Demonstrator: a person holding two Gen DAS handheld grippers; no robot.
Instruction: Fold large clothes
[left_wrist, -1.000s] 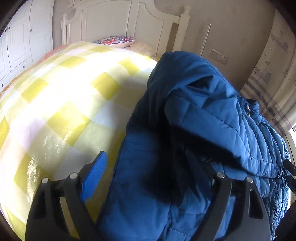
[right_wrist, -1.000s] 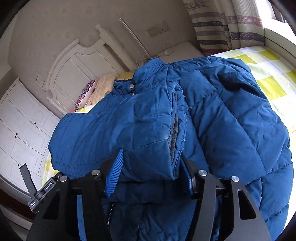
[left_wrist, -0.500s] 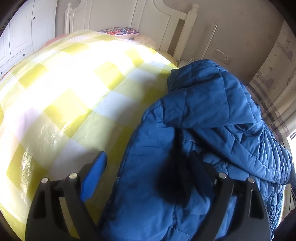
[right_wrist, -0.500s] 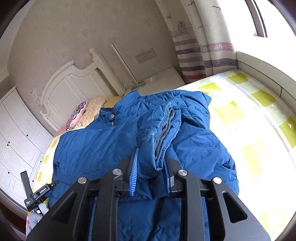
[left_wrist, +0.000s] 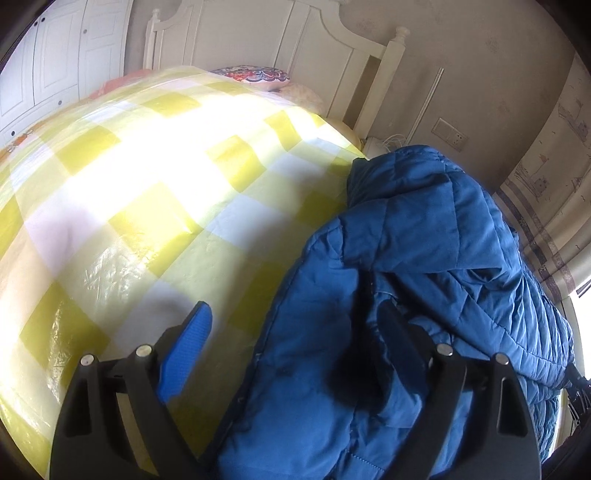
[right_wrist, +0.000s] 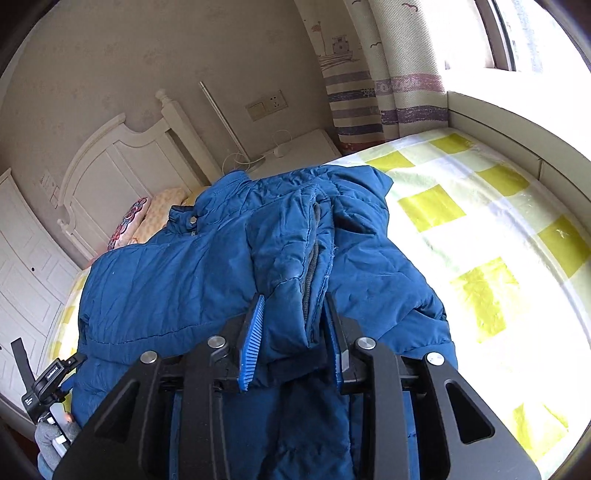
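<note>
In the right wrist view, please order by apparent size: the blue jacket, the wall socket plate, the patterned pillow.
1. Blue jacket, largest by far.
2. Patterned pillow.
3. Wall socket plate, only slightly smaller; it is farther away, so this rank is unsure.

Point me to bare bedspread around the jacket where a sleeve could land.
Free: checked bedspread left of the blue jacket, toward the pillow; and bedspread between jacket and window ledge. Crowded: around the right gripper clamping the sleeve cuff.
</note>
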